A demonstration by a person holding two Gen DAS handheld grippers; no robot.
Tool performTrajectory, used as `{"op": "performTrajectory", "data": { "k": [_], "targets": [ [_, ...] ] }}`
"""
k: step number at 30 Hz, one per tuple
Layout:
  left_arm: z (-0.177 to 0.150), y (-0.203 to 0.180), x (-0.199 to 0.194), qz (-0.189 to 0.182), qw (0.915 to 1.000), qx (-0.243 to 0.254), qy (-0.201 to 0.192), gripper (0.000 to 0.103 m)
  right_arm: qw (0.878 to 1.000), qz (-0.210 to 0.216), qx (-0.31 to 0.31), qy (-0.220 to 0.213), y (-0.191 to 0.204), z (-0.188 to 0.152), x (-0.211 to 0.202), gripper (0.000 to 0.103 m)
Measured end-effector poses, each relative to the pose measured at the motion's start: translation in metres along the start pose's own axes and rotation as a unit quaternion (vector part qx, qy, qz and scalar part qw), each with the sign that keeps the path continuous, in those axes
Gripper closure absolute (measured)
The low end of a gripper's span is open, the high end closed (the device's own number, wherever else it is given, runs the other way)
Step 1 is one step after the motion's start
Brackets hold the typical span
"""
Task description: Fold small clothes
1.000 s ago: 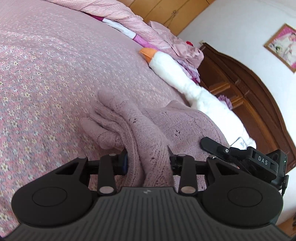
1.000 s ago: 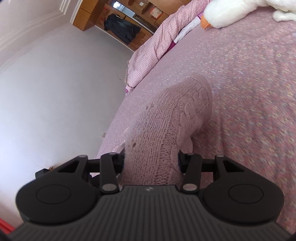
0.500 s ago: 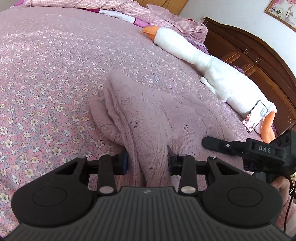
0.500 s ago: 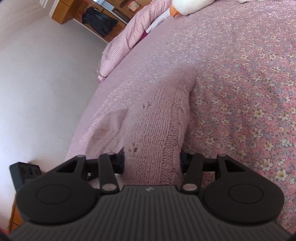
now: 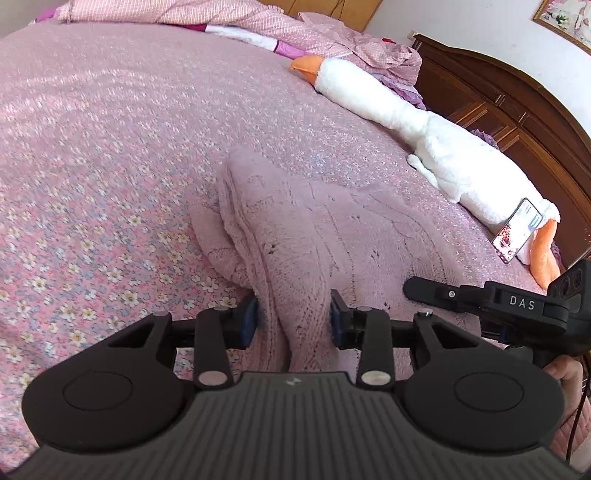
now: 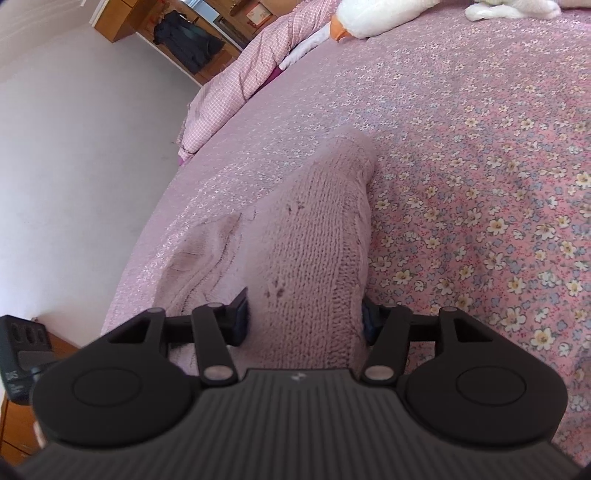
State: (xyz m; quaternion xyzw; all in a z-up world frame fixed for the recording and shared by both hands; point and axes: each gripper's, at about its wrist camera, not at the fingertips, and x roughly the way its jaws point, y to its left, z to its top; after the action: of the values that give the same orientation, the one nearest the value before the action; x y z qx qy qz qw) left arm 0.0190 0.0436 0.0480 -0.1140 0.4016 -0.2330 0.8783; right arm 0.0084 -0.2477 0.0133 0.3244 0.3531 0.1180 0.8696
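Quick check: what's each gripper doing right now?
Left gripper: closed on the pink knit sweater.
Right gripper: closed on the same sweater, a bunched fold of it.

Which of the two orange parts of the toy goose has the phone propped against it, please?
The foot, at the goose's tail end by the wooden bed frame. The phone leans beside it; the beak lies far off, near the pink quilt.

A white plush goose (image 5: 424, 129) lies on the floral bedspread (image 5: 92, 166), a phone (image 5: 517, 230) against it.
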Motion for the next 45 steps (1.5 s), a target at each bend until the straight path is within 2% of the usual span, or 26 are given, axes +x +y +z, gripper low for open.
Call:
{"op": "performTrajectory", "data": {
  "k": [7,11,13,15,17,18,20,23,25,30,35,39,41,43,45],
  "targets": [
    [0.012,-0.017,-0.027,0.020,0.9985,0.032,-0.041,0.061,0.997,-0.057,-0.040,-0.036,0.012,-0.001,-0.025,0.043],
    [0.027,-0.032,-0.029,0.022,0.9967,0.053,-0.058,0.061,0.986,-0.089,-0.108,-0.091,0.030,0.003,-0.036,0.043],
    [0.033,-0.040,-0.022,0.020,0.9965,0.057,-0.057,0.061,0.982,-0.088,-0.134,-0.104,0.038,0.007,-0.034,0.044],
    [0.036,-0.044,-0.010,0.019,0.9964,0.062,-0.055,0.061,0.979,-0.074,-0.161,-0.098,0.045,0.011,-0.025,0.045],
    [0.040,-0.045,0.007,0.025,0.9966,0.063,-0.046,0.062,0.976,-0.068,-0.190,-0.086,0.050,0.012,-0.010,0.058],
    [0.041,-0.044,0.017,0.031,0.9967,0.063,-0.041,0.063,0.975,-0.072,-0.198,-0.076,0.052,0.012,-0.001,0.059],
    [0.042,-0.037,0.037,0.061,0.9958,0.063,-0.027,0.066,0.977,-0.067,-0.194,-0.058,0.051,0.011,0.018,0.059],
    [0.042,-0.020,0.055,0.093,0.9938,0.059,-0.017,0.073,0.986,-0.038,-0.161,-0.033,0.054,0.003,0.035,0.059],
    [0.045,-0.009,0.057,0.083,0.9947,0.057,-0.019,0.073,0.981,-0.048,-0.185,-0.035,0.065,-0.003,0.042,0.059],
    [0.050,0.003,0.055,0.074,0.9950,0.065,-0.014,0.073,0.983,-0.026,-0.179,-0.024,0.076,-0.001,0.045,0.059],
    [0.043,-0.005,0.029,0.055,0.9968,0.057,-0.008,0.072,0.983,-0.028,-0.175,-0.046,0.076,-0.001,0.018,0.057],
    [0.029,-0.010,-0.001,0.030,0.9987,0.040,-0.007,0.052,0.980,-0.049,-0.180,-0.071,0.068,-0.001,-0.011,0.057],
    [0.021,-0.012,-0.012,0.017,0.9995,0.028,0.000,0.049,0.980,-0.063,-0.171,-0.079,0.061,-0.001,-0.024,0.055],
    [0.011,-0.013,-0.017,0.011,0.9996,0.022,0.011,0.047,0.980,-0.077,-0.166,-0.083,0.053,-0.004,-0.033,0.048],
    [0.002,-0.013,-0.017,0.006,0.9995,0.020,0.025,0.046,0.979,-0.094,-0.160,-0.083,0.044,-0.007,-0.039,0.048]
  ]
}}
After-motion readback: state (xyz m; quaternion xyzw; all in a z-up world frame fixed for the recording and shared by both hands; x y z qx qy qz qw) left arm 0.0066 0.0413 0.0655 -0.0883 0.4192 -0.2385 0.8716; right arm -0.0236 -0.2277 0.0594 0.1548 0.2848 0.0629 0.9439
